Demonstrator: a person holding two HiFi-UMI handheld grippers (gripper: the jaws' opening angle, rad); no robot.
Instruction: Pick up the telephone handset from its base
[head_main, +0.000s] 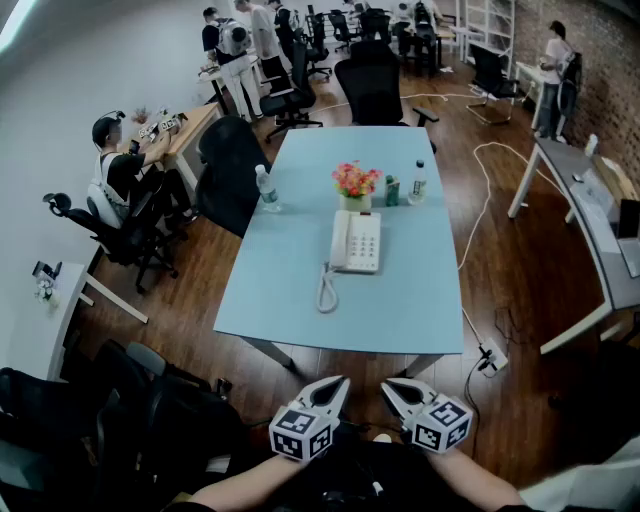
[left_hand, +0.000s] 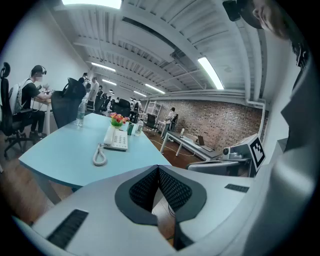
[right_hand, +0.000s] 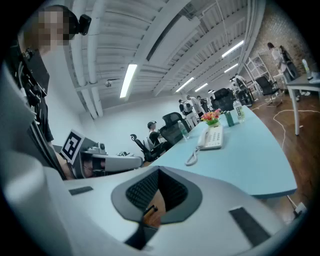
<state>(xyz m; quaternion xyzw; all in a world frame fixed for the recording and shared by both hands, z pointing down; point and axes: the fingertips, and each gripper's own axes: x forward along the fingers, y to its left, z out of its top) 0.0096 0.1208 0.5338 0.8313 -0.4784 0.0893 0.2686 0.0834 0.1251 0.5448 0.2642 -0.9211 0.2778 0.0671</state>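
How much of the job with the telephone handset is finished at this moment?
Done: nothing yet; the handset lies on the telephone base, on the blue table. In hand: nothing; the left tool and right tool are shut and empty, short of the table's near edge. Left: the whole reach, grip and lift.

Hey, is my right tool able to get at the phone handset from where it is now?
Probably, after moving in. The right tool is shut and short of the table. Only the coiled cord lies between the table's near edge and the handset; the flowers stand behind the phone.
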